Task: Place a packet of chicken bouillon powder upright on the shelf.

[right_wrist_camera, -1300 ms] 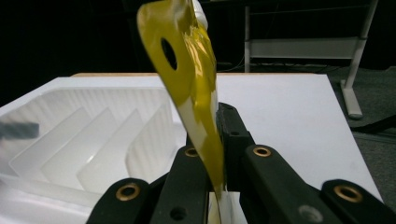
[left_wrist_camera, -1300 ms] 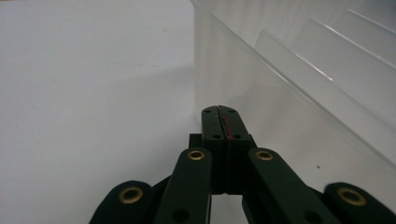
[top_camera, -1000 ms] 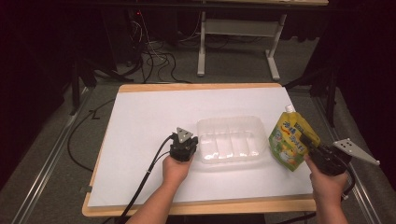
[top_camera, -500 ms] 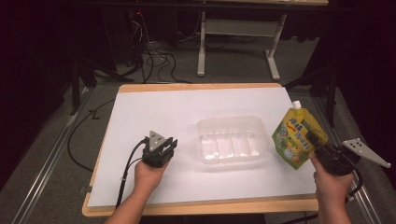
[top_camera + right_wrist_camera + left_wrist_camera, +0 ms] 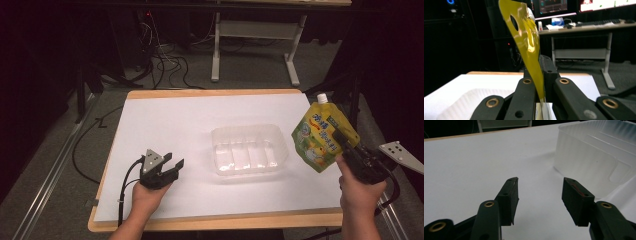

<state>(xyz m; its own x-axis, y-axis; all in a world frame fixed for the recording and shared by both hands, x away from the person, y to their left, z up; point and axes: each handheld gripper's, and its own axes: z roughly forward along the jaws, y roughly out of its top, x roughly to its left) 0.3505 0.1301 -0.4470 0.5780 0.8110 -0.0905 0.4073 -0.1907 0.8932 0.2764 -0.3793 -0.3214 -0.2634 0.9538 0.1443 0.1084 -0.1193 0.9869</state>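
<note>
free: white table point(image 5: 165, 120) left, far side | obstacle: clear tray point(image 5: 248, 150) at centre

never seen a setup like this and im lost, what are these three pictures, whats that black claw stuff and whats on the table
No robot here: a person holds a two-jaw gripper in each hand. The high view looks down on the table from above. The other two pictures come from cameras riding on the grippers, looking along their black jaws. A clear plastic tray sits on the white surface. The left gripper rests near the table's front, jaws open and holding nothing. The right gripper is clamped on a yellow-green drink pouch, lifted beside the tray; its own view shows the pouch edge-on.
</note>
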